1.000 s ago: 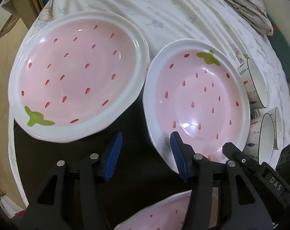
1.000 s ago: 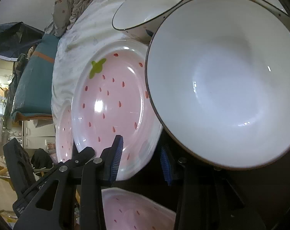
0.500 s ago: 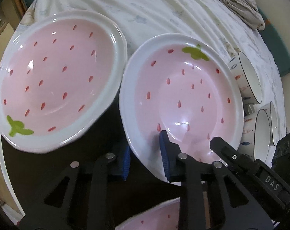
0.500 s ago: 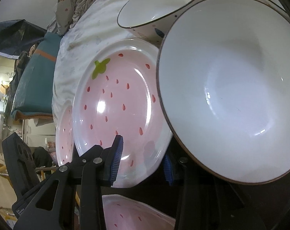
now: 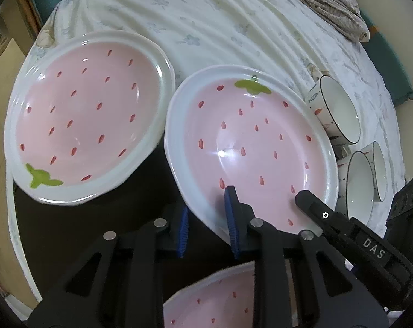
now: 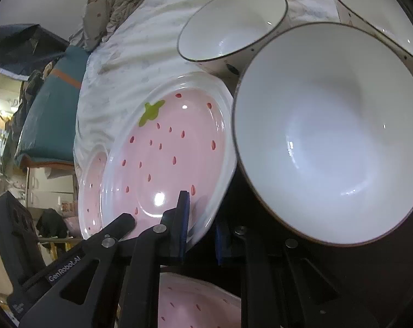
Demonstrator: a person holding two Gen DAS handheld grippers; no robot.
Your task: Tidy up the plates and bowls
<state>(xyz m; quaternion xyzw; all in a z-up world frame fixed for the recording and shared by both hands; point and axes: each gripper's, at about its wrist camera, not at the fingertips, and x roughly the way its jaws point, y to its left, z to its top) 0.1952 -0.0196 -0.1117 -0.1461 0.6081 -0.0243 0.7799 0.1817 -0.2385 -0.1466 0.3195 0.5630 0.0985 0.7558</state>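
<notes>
L hand-held gripper [image 5: 207,220] clamps the near rim of the middle strawberry plate [image 5: 250,142]; R hand-held gripper [image 6: 199,224] pinches the same plate's rim from the other side. Plate sits tilted on the dark table [image 5: 78,232], w/ a 2nd strawberry plate [image 5: 86,117] just beside it. White bowl [image 6: 329,136] looms close on the R; two more bowls behind.

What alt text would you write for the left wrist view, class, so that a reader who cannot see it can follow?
The left gripper has its blue-padded jaws around the near rim of a pink strawberry plate. A second plate lies to its left, three white bowls lie to its right on a floral cloth, and a third plate sits below the gripper.
</notes>
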